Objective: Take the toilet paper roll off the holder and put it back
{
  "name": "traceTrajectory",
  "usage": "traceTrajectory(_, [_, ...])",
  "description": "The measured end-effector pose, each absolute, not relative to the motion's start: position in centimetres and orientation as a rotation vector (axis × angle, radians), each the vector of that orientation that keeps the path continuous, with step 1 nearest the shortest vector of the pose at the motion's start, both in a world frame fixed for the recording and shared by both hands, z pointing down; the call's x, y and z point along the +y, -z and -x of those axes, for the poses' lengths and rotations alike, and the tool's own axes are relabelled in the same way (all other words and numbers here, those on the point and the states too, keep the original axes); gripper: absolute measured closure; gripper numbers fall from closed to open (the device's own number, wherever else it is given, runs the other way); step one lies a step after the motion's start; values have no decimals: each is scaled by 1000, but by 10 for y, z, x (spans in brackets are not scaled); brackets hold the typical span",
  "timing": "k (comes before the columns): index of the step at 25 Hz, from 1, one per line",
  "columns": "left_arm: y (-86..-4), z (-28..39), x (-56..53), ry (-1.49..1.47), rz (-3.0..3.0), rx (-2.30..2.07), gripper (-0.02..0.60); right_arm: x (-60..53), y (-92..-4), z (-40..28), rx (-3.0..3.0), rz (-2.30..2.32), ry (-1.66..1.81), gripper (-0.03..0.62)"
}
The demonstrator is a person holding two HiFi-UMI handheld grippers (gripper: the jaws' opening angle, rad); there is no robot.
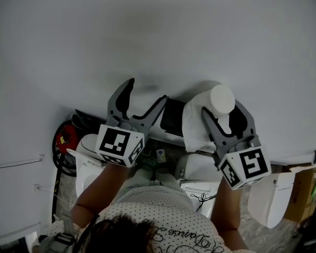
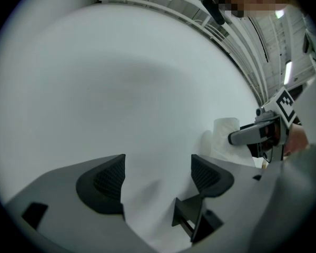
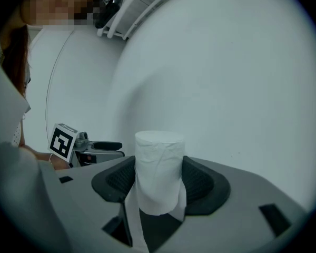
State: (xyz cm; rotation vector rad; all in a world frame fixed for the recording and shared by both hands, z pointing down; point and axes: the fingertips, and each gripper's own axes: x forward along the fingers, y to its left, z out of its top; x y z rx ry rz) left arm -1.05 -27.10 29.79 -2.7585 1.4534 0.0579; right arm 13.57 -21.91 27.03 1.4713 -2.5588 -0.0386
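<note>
- Two tongs are raised toward the white wall (image 1: 147, 30), and only the right tongs (image 3: 159, 177) carry anything.
- Right tongs: the jaws are partly spread, with the pads pressed on both sides of the toilet paper roll (image 3: 159, 159). This grip across the roll's width probably leaves its ends free for the holder.
- The roll is held in the air near the wall, and a loose sheet (image 1: 192, 126) hangs below it.
- Left tongs (image 2: 158, 175): the jaws are wide apart with nothing between them, likely standing by.
- A dark fitting (image 1: 174, 116) sits between the two tongs. I cannot tell whether it is the holder.
</note>
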Motion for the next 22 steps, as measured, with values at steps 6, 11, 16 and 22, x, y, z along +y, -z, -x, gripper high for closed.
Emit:
traceTrajectory(6, [-295, -11, -262, -72, 2800, 1373, 207, -201, -269, -153, -2528, -1541, 9, 316])
traceTrajectory(11, [-293, -30, -253, -82, 2837, 1295, 207, -184, -269, -171, -2475, -1615, 6, 316])
traceTrajectory(16, [-293, -42, -245, -89, 2861, 1238, 207, -171, -270, -179, -2444, -1657, 1, 316])
traceTrajectory(22, [-295, -49, -239, -82, 2879, 1202, 207, -161, -276, -181, -2422, -1674, -13, 316])
